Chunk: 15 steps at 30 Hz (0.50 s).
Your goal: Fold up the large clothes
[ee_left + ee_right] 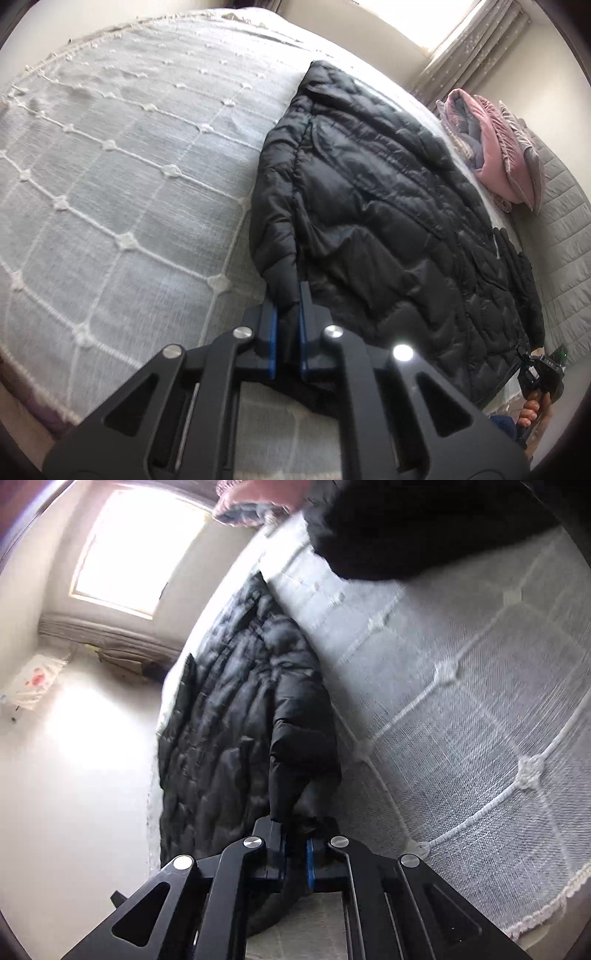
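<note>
— While both claws are pinched on that black puffer jacket [388, 206], shouldn't they rise together?

— I'd say so. Left gripper [288, 306] nips the sleeve cuff [282, 275], right gripper [295, 830] the other sleeve end; uneven lifting would twist it.

— Where's it lying?

— Along the bed's [122, 177] side edge, on the coarse-woven, tufted coverlet. Slick quilted shell, puffy, so fold slowly.

jacket [388, 206]: black quilted puffer cloth, slight sheen | bedspread [122, 177]: pale coarse-woven cloth, raised tufted cord grid | left gripper [287, 299]: matt black body, blue pads, bright metal pins | blanket [495, 147], far right: pink soft cloth
</note>
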Tool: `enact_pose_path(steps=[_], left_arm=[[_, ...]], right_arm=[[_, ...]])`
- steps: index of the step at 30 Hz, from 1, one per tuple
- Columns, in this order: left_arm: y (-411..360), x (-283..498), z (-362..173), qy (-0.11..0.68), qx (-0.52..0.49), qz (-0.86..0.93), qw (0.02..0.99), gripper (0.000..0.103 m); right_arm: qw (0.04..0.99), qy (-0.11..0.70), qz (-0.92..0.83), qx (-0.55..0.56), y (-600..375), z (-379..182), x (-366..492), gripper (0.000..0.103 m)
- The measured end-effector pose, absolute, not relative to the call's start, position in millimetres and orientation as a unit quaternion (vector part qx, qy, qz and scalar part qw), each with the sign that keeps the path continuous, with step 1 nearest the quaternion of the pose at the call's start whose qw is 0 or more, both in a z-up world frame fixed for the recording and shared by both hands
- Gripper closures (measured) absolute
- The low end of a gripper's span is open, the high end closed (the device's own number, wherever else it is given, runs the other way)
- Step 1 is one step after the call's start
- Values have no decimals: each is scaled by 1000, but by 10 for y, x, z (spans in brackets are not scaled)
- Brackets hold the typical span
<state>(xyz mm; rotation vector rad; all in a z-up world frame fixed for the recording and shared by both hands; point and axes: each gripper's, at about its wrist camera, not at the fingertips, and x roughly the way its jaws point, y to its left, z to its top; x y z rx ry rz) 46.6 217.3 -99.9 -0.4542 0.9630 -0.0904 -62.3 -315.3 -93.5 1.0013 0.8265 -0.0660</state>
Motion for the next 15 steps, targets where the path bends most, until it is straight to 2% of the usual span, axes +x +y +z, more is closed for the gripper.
enact_pose_path(steps=[10, 15], left_arm=[[2125, 100, -654, 439, -211, -59, 871, 94], [2186, 198, -812, 458, -215, -57, 861, 92]], right_arm=[[830, 353, -11, 431, -3122, -461, -821, 98], [847, 356, -10, 394, -3079, -326, -835, 98]])
